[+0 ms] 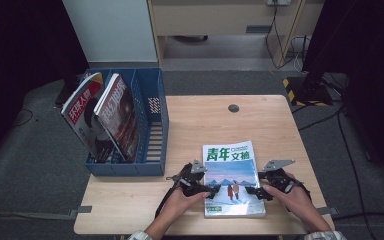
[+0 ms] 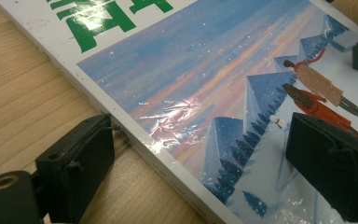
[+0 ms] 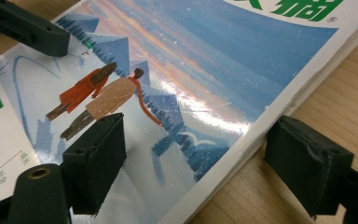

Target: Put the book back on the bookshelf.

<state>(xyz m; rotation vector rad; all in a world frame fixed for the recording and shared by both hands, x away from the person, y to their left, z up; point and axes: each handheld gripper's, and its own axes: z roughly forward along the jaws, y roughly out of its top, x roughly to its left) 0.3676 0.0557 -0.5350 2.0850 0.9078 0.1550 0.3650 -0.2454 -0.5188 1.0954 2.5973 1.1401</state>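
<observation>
A magazine (image 1: 232,180) with a green title and a blue mountain cover showing two walking figures lies flat near the front of the wooden table (image 1: 200,125). My left gripper (image 1: 211,192) stands open astride its left edge. In the left gripper view (image 2: 200,158), one jaw rests on the wood beside the spine and the other is over the cover (image 2: 205,70). My right gripper (image 1: 254,192) is open astride the right edge. In the right gripper view (image 3: 200,161), one jaw is over the cover (image 3: 205,60) and the other is on the wood beside the page edges.
A blue file rack (image 1: 152,120) stands at the table's left edge. It holds two leaning magazines (image 1: 82,110) (image 1: 117,112), and its right slot is empty. A round cable hole (image 1: 233,108) sits at the back of the tabletop. Cables and a striped base (image 1: 300,90) lie on the floor behind.
</observation>
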